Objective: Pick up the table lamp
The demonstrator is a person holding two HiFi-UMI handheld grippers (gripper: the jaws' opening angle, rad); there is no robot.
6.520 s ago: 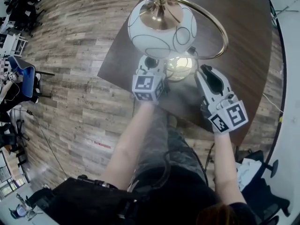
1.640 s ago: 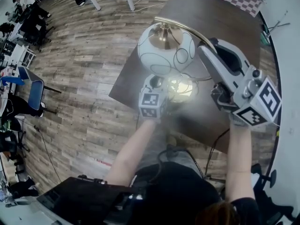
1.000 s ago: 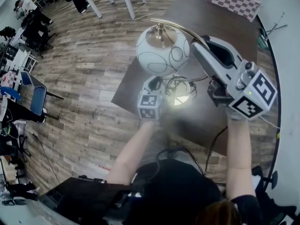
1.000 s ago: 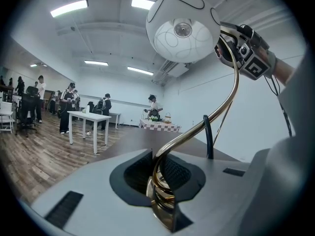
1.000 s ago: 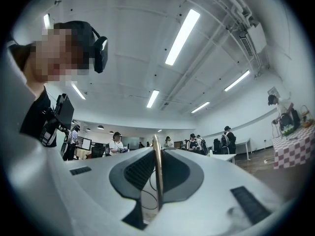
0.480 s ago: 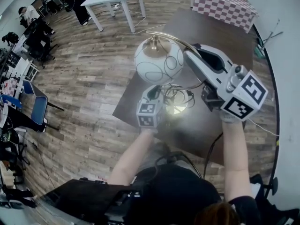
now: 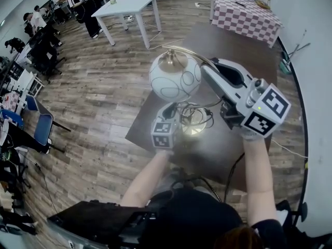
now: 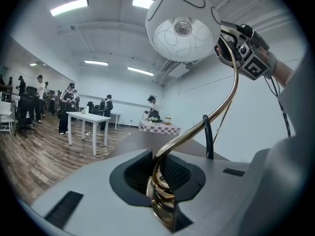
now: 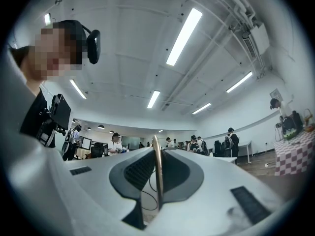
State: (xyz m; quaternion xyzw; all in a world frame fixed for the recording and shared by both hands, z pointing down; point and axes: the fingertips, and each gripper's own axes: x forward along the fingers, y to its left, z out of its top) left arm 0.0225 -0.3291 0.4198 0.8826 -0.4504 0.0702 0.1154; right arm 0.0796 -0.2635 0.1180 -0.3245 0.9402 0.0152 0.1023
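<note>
Over the dark bench [image 7: 244, 51], the left gripper [image 7: 170, 111] clamps the lamp [image 7: 175, 78] by its brass stem [image 8: 216, 114], the right gripper [image 7: 206, 70] clamping it higher up.

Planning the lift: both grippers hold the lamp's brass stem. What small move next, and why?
Probably raise both together, straight up and slowly: left gripper is shut low on the brass stem, right gripper higher on its arc, and the globe shade overhangs, so uneven lifting could tip it.

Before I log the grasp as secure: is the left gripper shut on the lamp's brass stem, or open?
Shut. In its own view the left gripper is clamped on the brass stem, jaws pressing it from both sides.
</note>
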